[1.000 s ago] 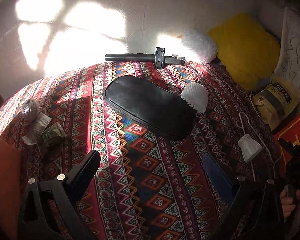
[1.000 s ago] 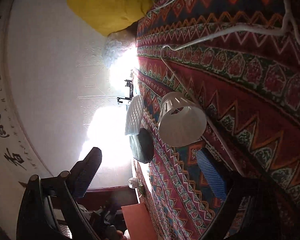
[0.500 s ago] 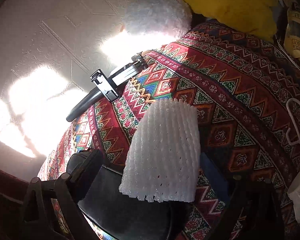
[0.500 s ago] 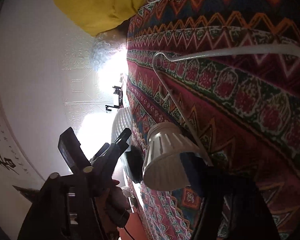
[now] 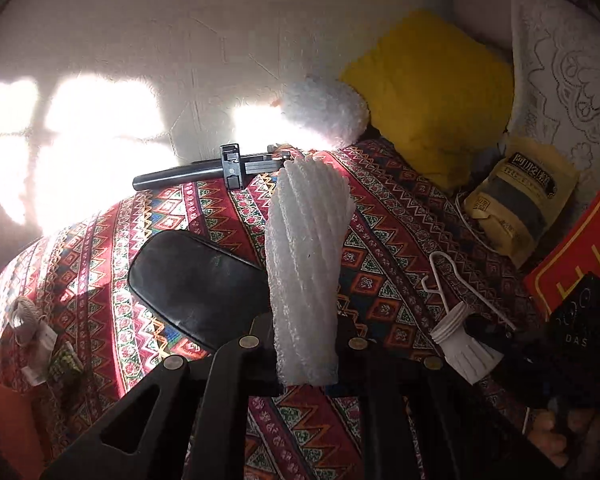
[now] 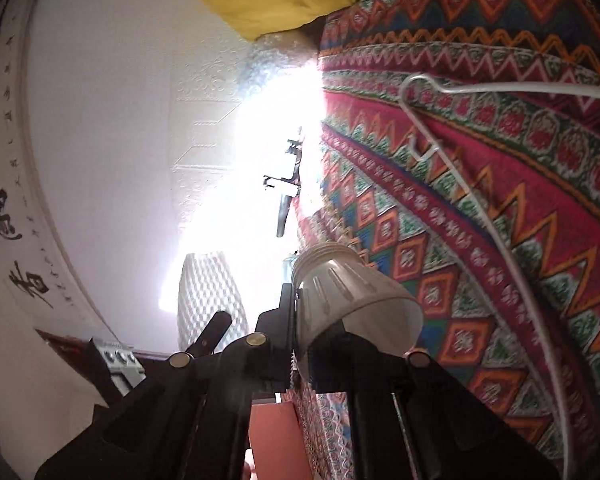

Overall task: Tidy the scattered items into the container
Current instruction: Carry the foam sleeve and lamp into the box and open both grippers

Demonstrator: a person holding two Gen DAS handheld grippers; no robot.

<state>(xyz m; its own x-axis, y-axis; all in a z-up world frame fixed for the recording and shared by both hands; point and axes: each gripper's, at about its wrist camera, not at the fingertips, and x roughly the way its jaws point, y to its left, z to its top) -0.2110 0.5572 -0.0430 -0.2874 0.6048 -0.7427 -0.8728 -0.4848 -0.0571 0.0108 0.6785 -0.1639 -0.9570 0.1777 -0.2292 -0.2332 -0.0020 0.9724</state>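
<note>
Nearest in the left wrist view, the left gripper has its fingers closed tight on the lower end of a white foam fruit net, which stands up from the grip above the patterned bedspread. Nearest in the right wrist view, the right gripper is closed just as tightly on the wall of a white ribbed plastic cup, held on its side clear of the cloth.

Judged from this, the soft net could slip or buckle out of the pinch, since only its end is caught. The cup is gripped by one thin wall, so it could twist loose on the way.

Just beyond the net lies a black pouch, and a white wire hanger rests near the cup. At the left edge sit a small cord bundle and an orange corner, possibly the container, though that cannot be told. Farther back lie a black clamp handle, a snack bag, a fluffy white cushion and a yellow pillow against the wall.
</note>
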